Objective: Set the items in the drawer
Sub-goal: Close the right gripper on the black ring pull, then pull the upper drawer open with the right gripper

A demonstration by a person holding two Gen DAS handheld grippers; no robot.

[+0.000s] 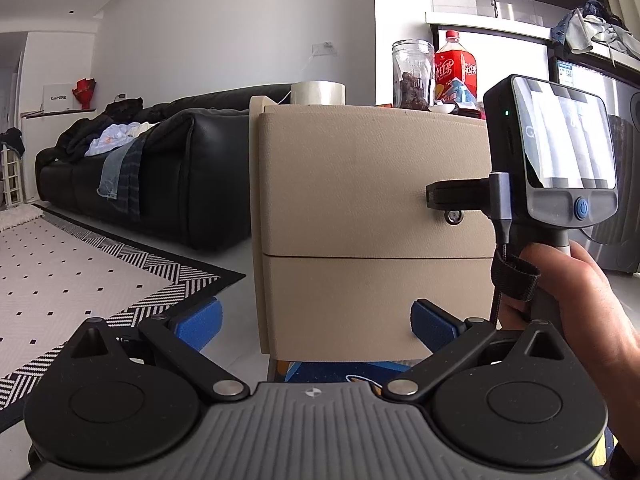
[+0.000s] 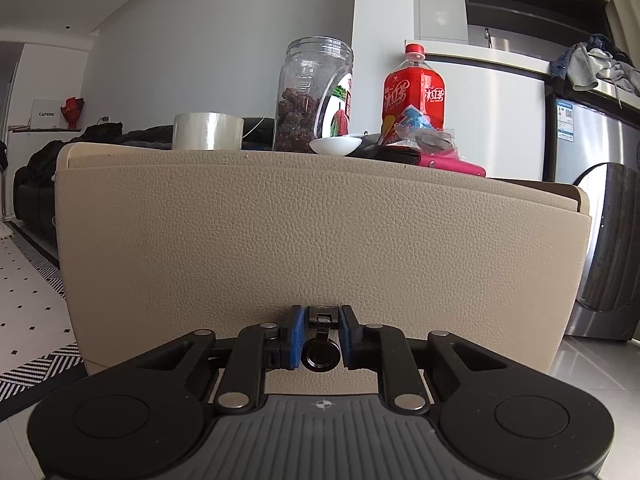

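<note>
Drawer handle [image 2: 320, 338] inside right tool [image 2: 320, 338]

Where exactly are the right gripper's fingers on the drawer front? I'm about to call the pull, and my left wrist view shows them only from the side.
Observer: The right gripper is shut on the dark handle of the beige drawer front, with one blue pad on each side of it.
Operator: Good. Is anything on top hidden from me?
Observer: Yes. A pink case lies flat near the right end of the cabinet top, close to the red bottle.
</note>
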